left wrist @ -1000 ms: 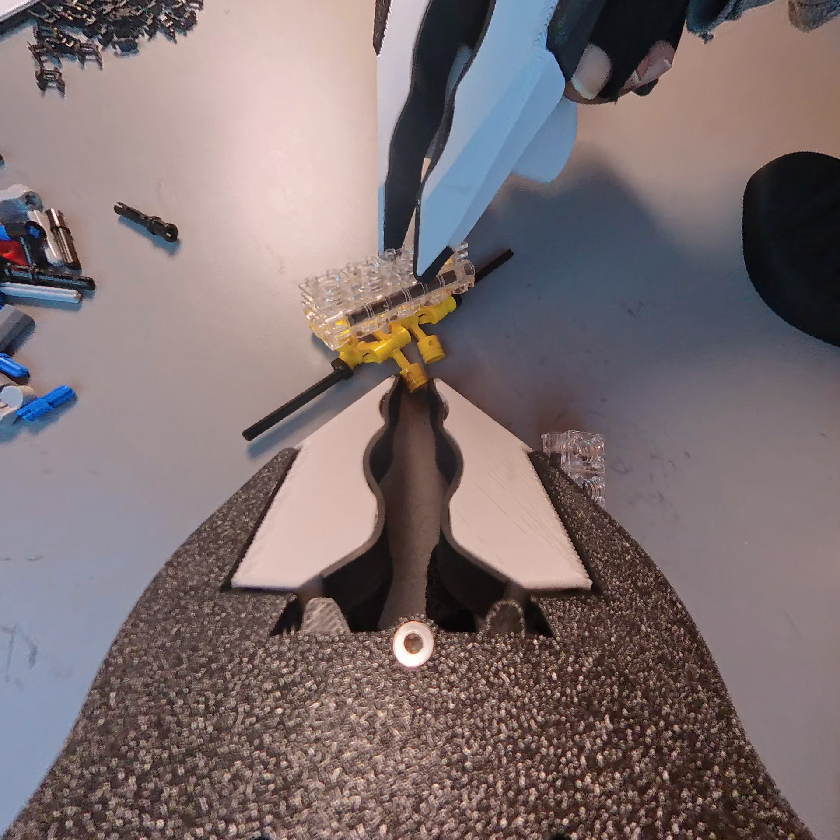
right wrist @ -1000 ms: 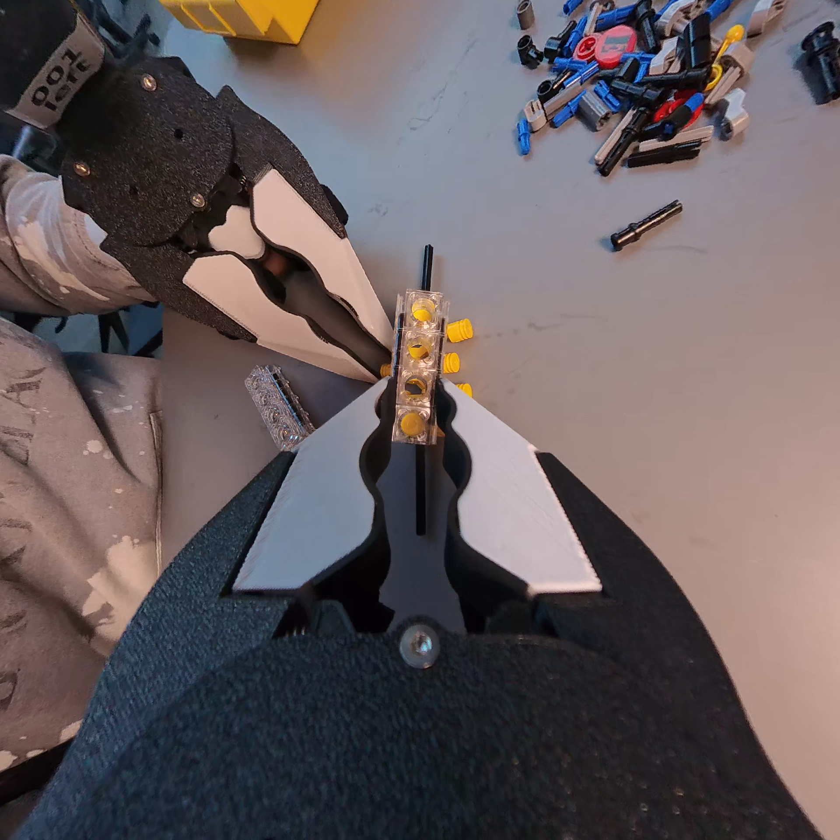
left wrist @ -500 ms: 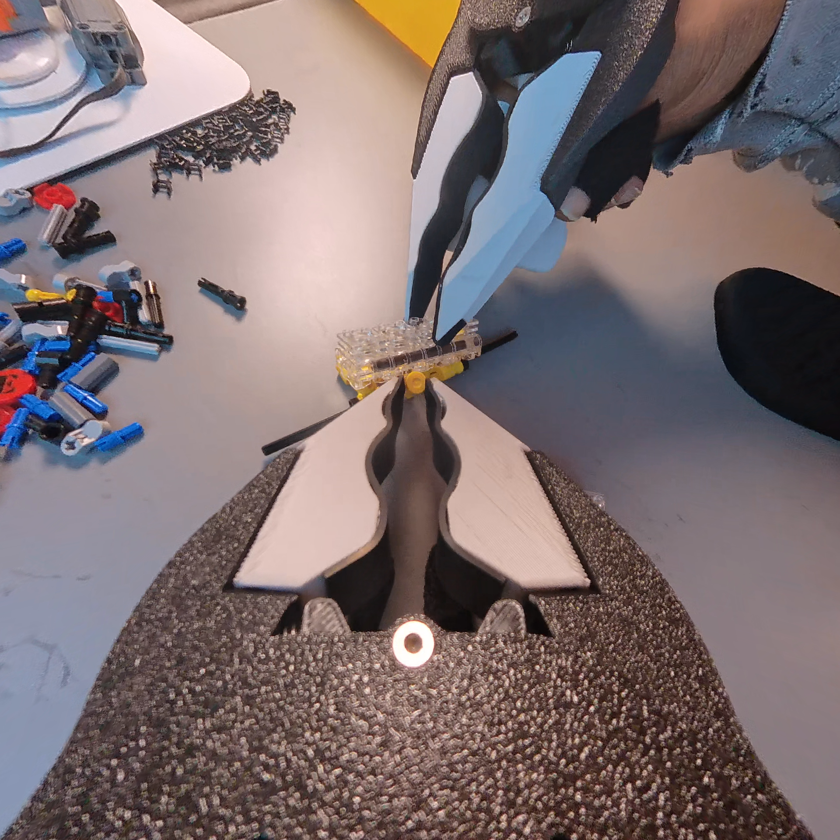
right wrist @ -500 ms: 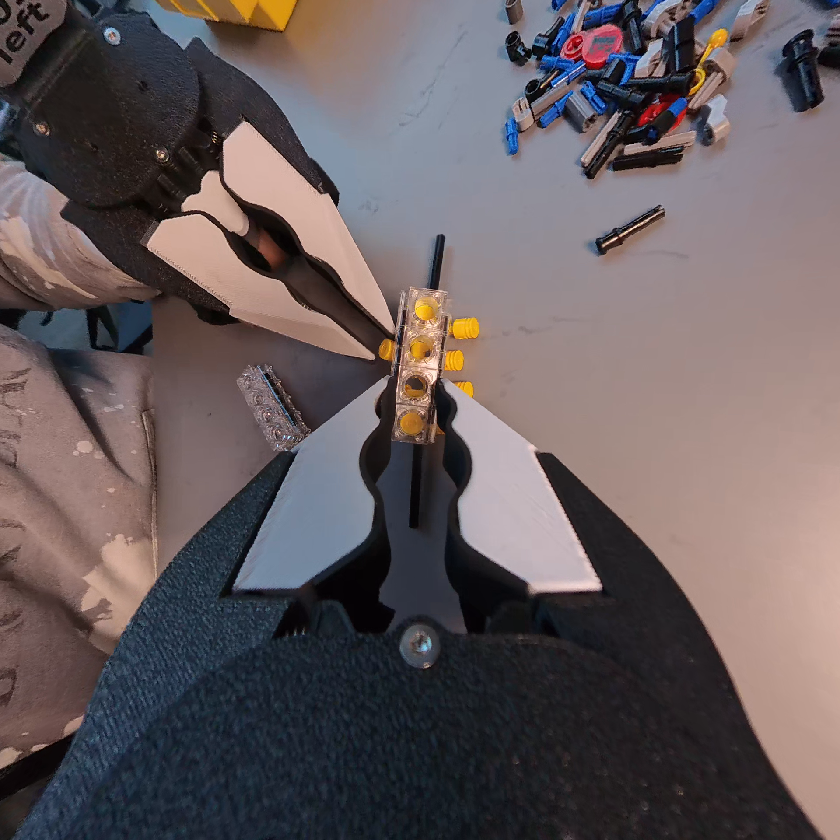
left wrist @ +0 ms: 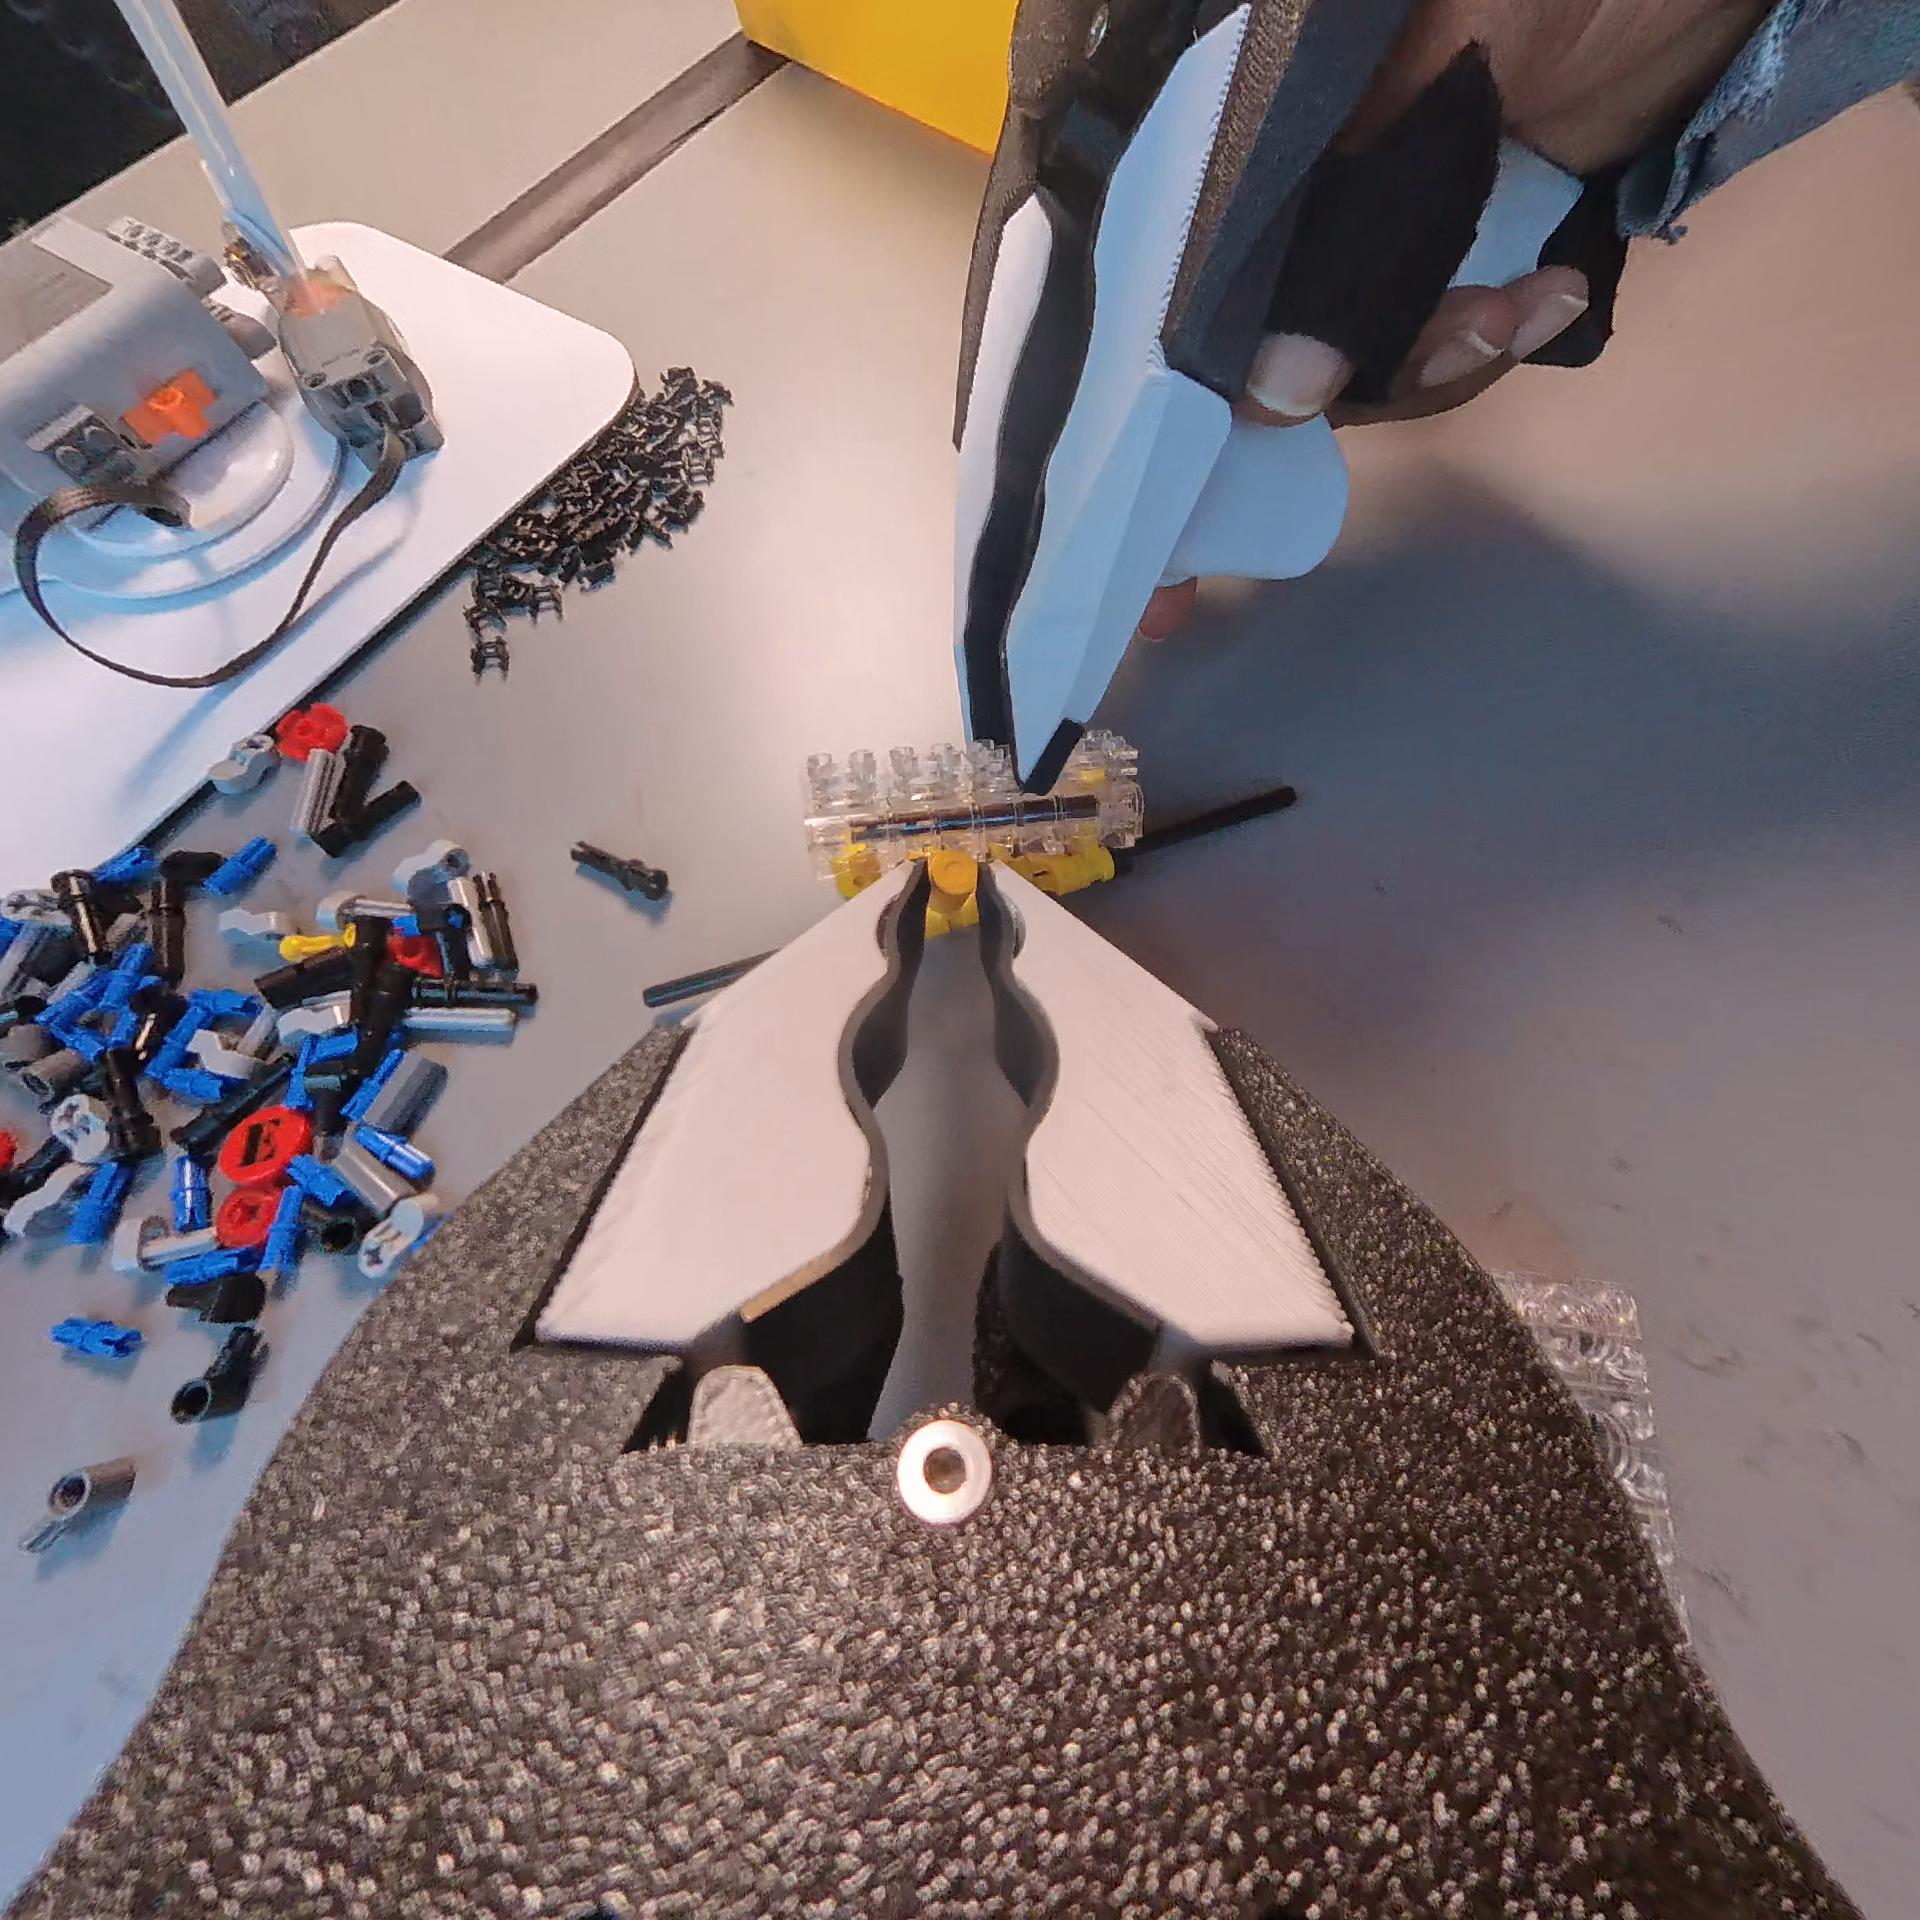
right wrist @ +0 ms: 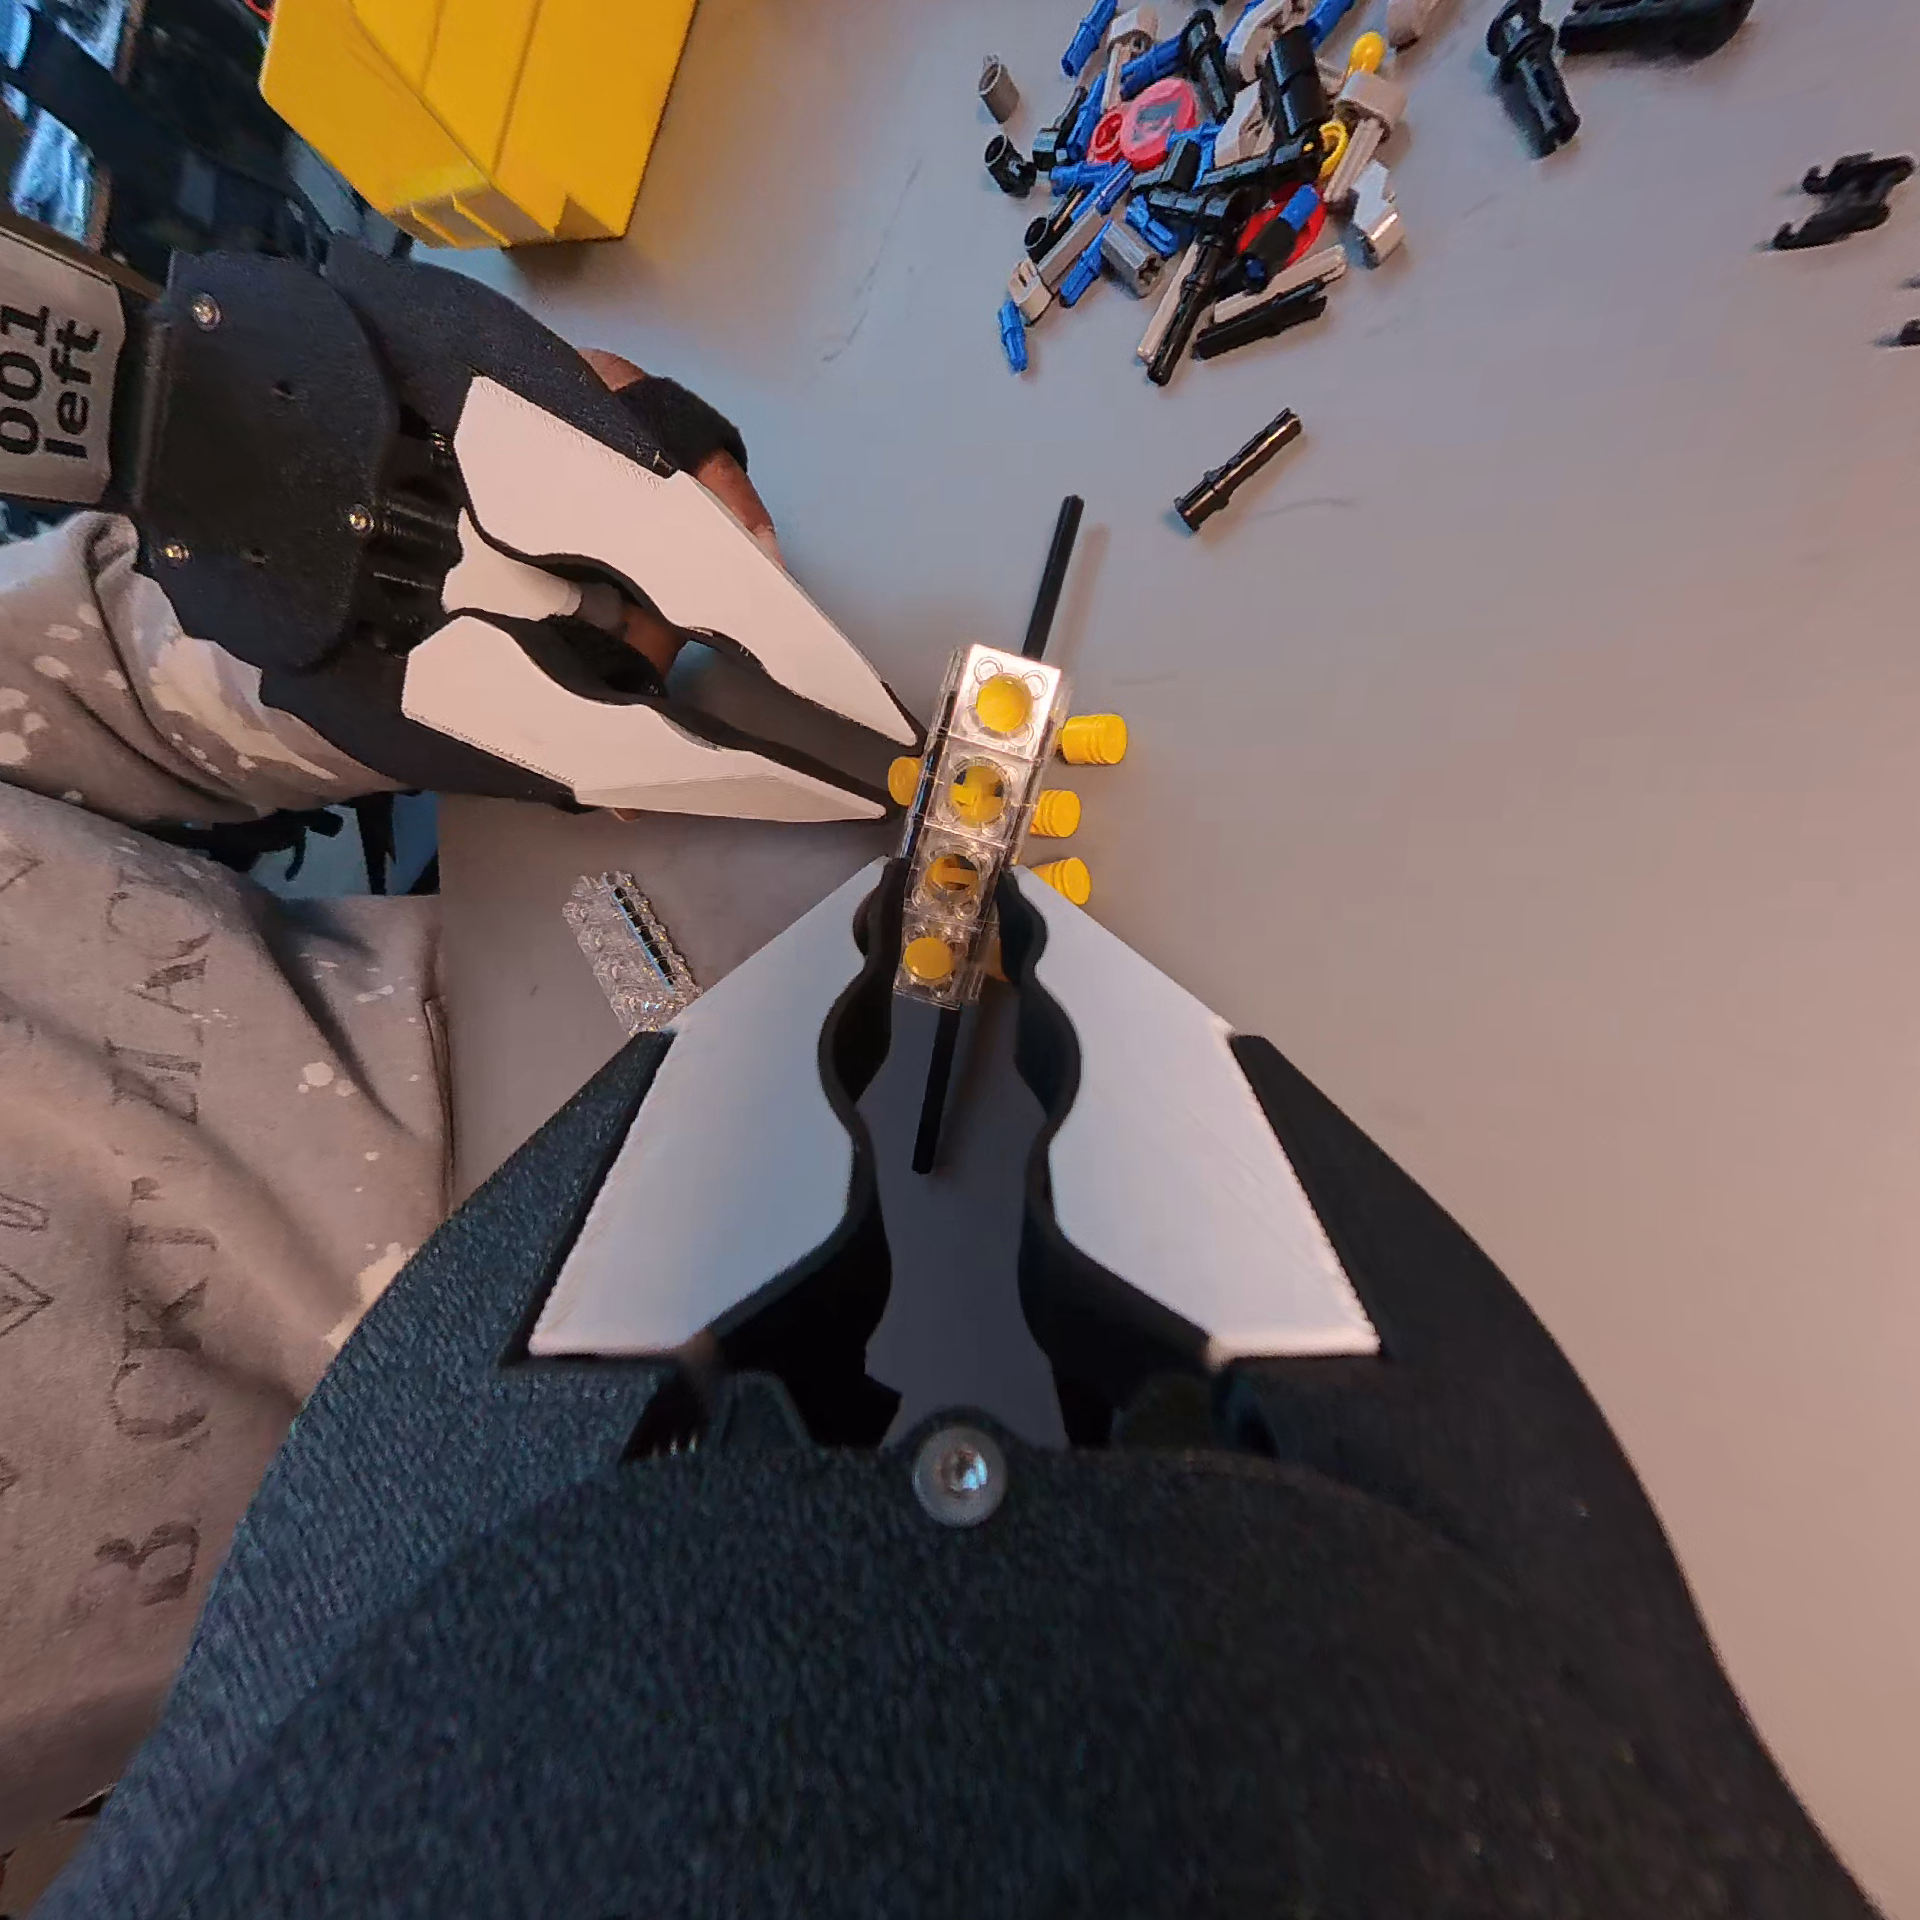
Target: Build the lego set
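A clear lego block with yellow pistons inside and yellow pins on its side sits on a black axle. My right gripper is shut on the near end of this block and holds it above the grey table. In the left wrist view the right gripper comes down from above onto the block. My left gripper is shut on a yellow pin on the block's underside. It reaches in from the left in the right wrist view.
A spare clear block lies near the table edge by a person's lap. A loose black pin, a pile of blue, black, red and grey parts, small black links, a white tray with a grey motor, and a yellow box lie around. Less than 4 cm separates the two grippers' tips.
My left gripper has levelled out and swung round while staying at the yellow pin, so its view now shows the block side-on and more of the table. The right gripper keeps its hold.
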Tool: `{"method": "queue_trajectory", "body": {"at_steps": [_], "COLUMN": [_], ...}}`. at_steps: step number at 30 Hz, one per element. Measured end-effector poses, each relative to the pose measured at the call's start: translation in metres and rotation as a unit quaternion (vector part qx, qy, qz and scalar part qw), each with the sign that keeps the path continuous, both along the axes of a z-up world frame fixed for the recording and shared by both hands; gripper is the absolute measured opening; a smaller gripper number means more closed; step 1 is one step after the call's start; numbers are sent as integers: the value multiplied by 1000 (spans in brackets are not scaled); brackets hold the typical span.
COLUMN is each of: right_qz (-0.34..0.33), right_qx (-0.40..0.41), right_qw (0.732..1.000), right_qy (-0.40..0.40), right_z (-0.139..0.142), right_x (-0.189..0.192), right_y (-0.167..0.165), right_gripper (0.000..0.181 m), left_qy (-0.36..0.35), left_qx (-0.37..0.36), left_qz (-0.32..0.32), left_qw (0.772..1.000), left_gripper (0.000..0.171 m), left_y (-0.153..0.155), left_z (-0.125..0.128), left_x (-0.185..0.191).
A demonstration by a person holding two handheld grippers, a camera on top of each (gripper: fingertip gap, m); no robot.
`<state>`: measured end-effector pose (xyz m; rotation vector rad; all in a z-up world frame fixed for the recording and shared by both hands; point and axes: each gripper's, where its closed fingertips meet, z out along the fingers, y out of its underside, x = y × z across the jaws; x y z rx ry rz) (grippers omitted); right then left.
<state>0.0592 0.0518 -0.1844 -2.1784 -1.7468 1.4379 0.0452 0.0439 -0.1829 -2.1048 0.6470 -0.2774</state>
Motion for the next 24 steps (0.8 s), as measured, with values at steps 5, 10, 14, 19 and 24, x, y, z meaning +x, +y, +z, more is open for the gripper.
{"method": "queue_trajectory", "body": {"at_steps": [5, 10, 14, 19, 24], "right_qz": [-10, -14, -21, -30, 3], "right_qx": [-11, -13, -12, 4, 10], "right_qw": [1000, 1000, 1000, 999, 1000], "right_qy": [-10, -19, -20, -24, -20], "right_z": [0, 0, 1, -3, -3], "right_x": [2, 5, 5, 4, 5], "right_y": [8, 15, 20, 26, 17], "right_gripper": [17, 18, 24, 24, 23], "left_qy": [-31, -49, -65, -82, -81], "left_qx": [-33, -62, -79, -92, -97], "left_qz": [-33, -72, -95, -125, -138], "left_qw": [998, 994, 990, 984, 982], "left_gripper": [9, 9, 9, 9, 9], "left_y": [8, 17, 24, 26, 17], "left_z": [0, 0, 0, 1, 1], "left_x": [2, 4, 4, 11, 13]}}
